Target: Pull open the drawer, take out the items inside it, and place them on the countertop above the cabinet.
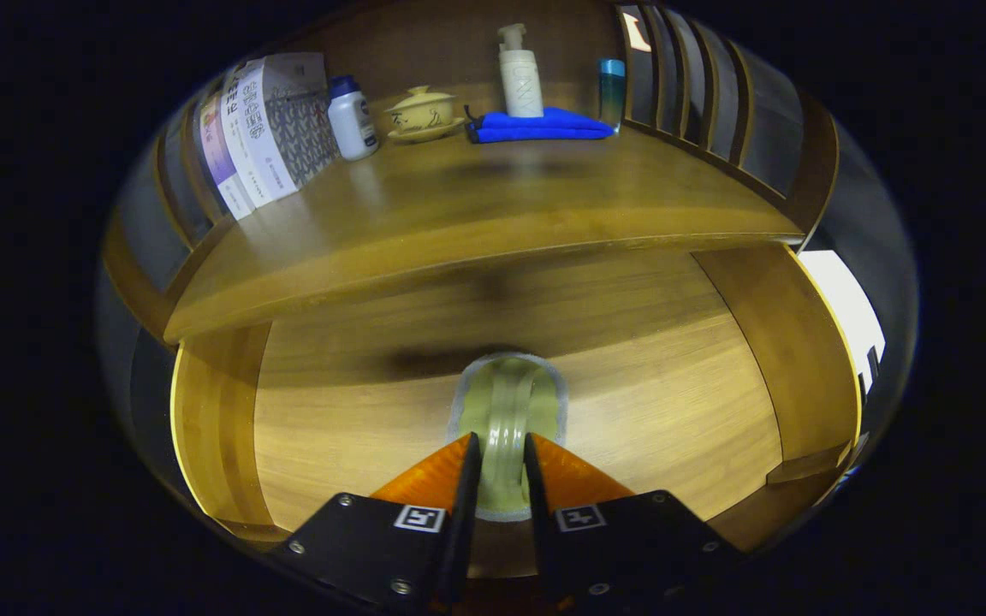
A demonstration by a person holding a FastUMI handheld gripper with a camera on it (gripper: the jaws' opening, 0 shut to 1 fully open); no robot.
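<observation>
We see wooden countertop above cabinet, bare across near half. Along far edge, left to right: row of books standing upright at far left; white bottle with blue cap just right of books; lidded cream cup on saucer; folded blue cloth; white pump bottle on or just behind cloth, we cannot tell which; teal tumbler at cloth's right end.

Gripper fingers sit closed around pale green handle.

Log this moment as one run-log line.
gripper: shut on pale green ribbed handle | wooden drawer: closed | wooden countertop: blue folded cloth
</observation>
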